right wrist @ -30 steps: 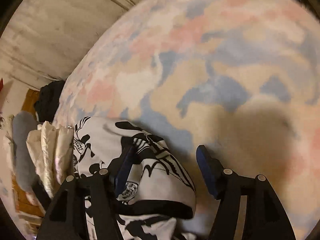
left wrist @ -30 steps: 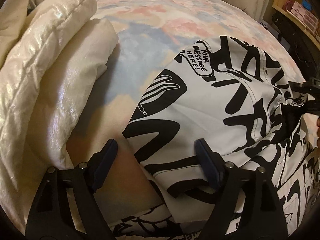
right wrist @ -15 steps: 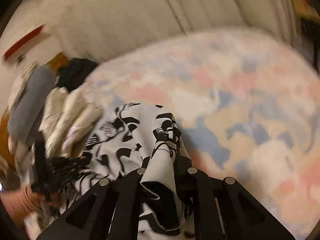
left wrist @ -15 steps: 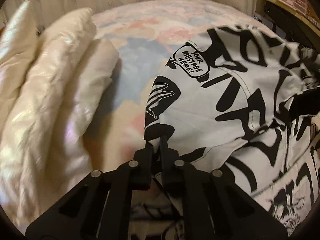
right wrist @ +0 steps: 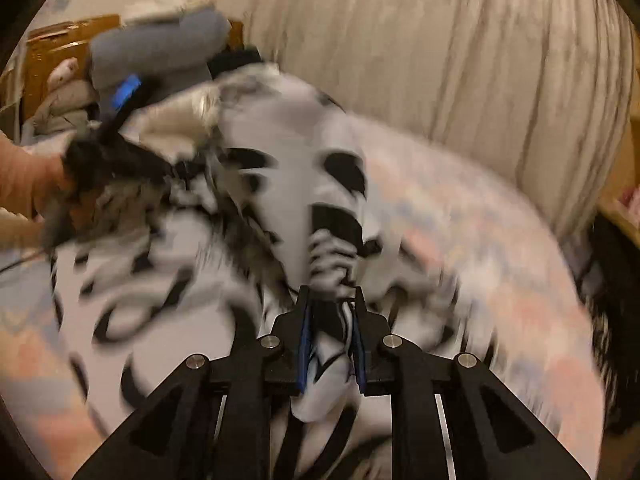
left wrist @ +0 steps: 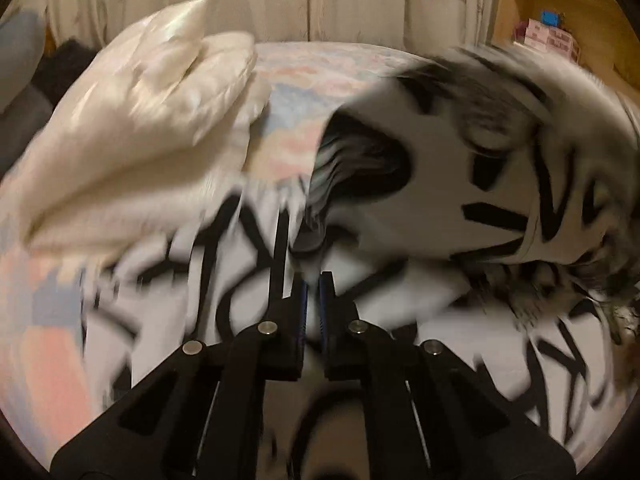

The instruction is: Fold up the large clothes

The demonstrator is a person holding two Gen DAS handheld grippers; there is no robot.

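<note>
Listing, largest first:
- bed (left wrist: 312,68), pastel patchwork cover; bears everything below.
- black-and-white printed garment (left wrist: 460,184), lifted above the bed between both grippers, lower part trailing on the cover; blurred.
- cream duvet (left wrist: 136,112), bunched just beside the garment; likely to catch the swinging cloth.
- grey bolster (right wrist: 156,48) and dark heap beyond the bed's far edge.
- shelf with boxes (left wrist: 552,40), far corner.
- right gripper (right wrist: 332,308): thick bunch of cloth between the pads, jaws easing apart; risks dropping its corner mid-swing.
- left gripper (left wrist: 313,292): fingers pressed nearly together on a thin fold; risks slipping off.
</note>
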